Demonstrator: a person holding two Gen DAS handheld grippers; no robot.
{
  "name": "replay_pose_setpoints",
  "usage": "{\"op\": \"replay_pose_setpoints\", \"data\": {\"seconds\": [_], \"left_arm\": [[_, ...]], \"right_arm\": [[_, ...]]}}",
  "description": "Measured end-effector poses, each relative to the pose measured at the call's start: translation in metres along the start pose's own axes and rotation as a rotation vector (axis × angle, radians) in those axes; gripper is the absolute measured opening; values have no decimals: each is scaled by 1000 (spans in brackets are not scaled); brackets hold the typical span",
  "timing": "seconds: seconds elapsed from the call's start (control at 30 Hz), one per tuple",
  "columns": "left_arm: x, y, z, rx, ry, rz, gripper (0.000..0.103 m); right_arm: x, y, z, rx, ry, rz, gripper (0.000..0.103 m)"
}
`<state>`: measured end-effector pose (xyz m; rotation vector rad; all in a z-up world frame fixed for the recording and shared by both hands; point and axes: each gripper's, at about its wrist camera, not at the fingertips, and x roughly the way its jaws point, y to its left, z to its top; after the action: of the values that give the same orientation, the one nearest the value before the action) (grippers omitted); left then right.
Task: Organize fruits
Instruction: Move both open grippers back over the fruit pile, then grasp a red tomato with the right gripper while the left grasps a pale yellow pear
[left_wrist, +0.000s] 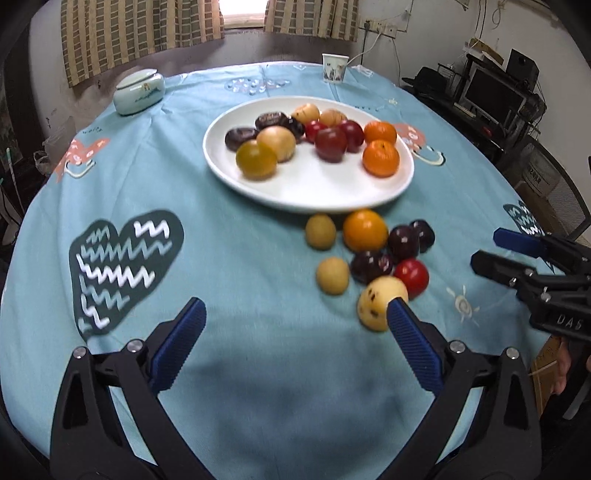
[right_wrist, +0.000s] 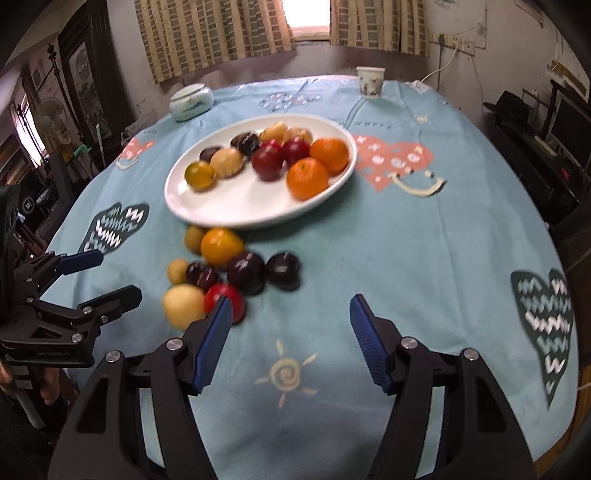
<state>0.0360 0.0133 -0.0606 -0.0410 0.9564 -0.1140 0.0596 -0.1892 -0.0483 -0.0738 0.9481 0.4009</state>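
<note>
A white plate (left_wrist: 306, 192) (right_wrist: 236, 206) on the blue tablecloth holds two oranges, red and dark plums and several yellowish fruits. In front of it a loose cluster lies on the cloth: an orange (left_wrist: 365, 229) (right_wrist: 221, 245), dark plums (left_wrist: 402, 242), a red plum (left_wrist: 412, 277) and a pale yellow fruit (left_wrist: 376, 302) (right_wrist: 183, 304). My left gripper (left_wrist: 295, 306) hangs open over bare cloth, its right fingertip just in front of the pale fruit. My right gripper (right_wrist: 291, 302) is open and holds nothing, to the right of the cluster. Each gripper also shows in the other's view, the right gripper (left_wrist: 484, 247) and the left gripper (right_wrist: 122, 275).
A lidded ceramic jar (left_wrist: 138, 92) stands at the far left of the round table and a paper cup (left_wrist: 335, 68) at the far edge. A desk with a monitor (left_wrist: 491, 92) and a mesh chair stand beyond the table's right side.
</note>
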Motion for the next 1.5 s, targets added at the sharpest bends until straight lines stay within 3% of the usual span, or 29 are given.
{"op": "replay_pose_setpoints", "data": {"seconds": [0.23, 0.5, 0.57, 0.67, 0.77, 0.87, 0.97, 1.2, 1.43, 1.5], "left_arm": [[-3, 0, -11, -1, 13, 2, 100], [0, 2, -14, -11, 32, -17, 100], [0, 3, -15, -9, 36, -17, 100], [0, 4, -16, -11, 38, -18, 100], [0, 4, -16, -16, 40, -22, 100], [-2, 4, -17, -13, 38, -19, 100], [-1, 4, -16, -18, 42, -21, 100], [8, -20, -14, 28, 63, -67, 100], [25, -48, -9, 56, 76, -66, 99], [29, -50, -6, 39, 74, -56, 94]], "right_arm": [[13, 21, -18, -40, 41, 42, 67], [23, 22, -13, -27, -3, 57, 67], [33, 25, -11, -39, 24, 76, 60], [43, 31, -8, -53, 29, 102, 58], [57, 34, -2, -62, 50, 112, 42], [59, 43, -1, -106, 43, 80, 37], [51, 37, -4, -77, 37, 127, 32], [20, 7, -20, -30, -12, 41, 32], [6, -23, -34, 43, -24, 52, 32], [2, -29, -35, 56, -30, 52, 32]]}}
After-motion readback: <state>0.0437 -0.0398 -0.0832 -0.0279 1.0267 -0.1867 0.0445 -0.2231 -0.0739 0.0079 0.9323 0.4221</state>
